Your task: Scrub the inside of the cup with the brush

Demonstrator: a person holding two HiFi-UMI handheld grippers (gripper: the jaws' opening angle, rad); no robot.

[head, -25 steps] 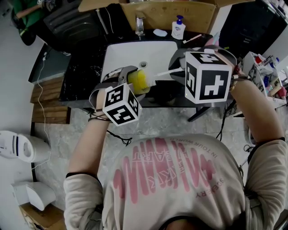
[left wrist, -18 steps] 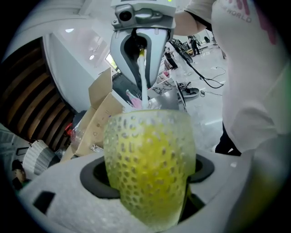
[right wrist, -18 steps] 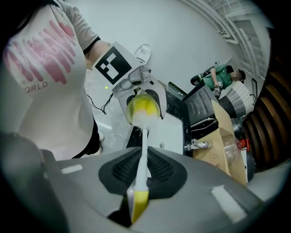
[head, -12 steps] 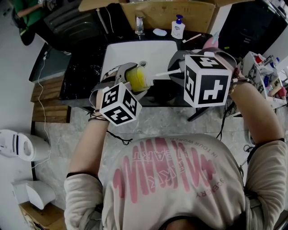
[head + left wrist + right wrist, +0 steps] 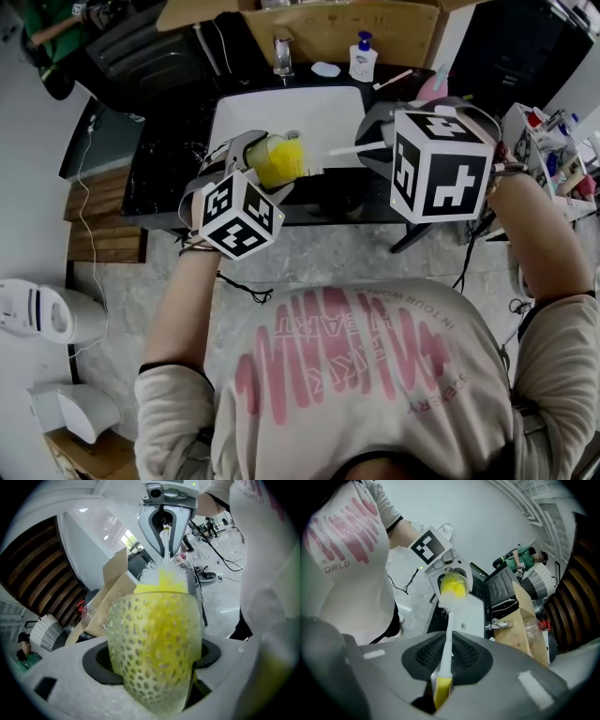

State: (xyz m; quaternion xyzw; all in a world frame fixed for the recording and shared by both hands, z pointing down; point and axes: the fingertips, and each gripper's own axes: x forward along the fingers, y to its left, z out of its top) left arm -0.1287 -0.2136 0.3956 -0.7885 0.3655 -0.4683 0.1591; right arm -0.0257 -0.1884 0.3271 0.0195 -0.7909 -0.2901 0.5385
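My left gripper [image 5: 258,159] is shut on a clear dimpled cup [image 5: 275,160] [image 5: 152,644], held on its side over the front of the white sink [image 5: 281,117]. The cup's mouth faces right. Inside it sits the yellow and white head of a brush [image 5: 298,161] [image 5: 453,587]. The brush's white handle [image 5: 354,149] [image 5: 448,644] runs right into my right gripper [image 5: 375,148], which is shut on it; its yellow end shows between those jaws. In the left gripper view the bristles [image 5: 164,576] stick out of the cup toward the right gripper [image 5: 165,517].
A black counter [image 5: 169,159] surrounds the sink. At its back stand a tap [image 5: 280,52], a soap dish [image 5: 326,68], a pump bottle [image 5: 362,58] and a toothbrush [image 5: 394,79]. Cardboard [image 5: 347,26] rises behind. A white bin [image 5: 42,314] stands on the floor at left.
The left gripper has tilted and lifted the cup slightly toward the sink's front left; the brush head stays inside the cup while the right gripper shifts a little right.
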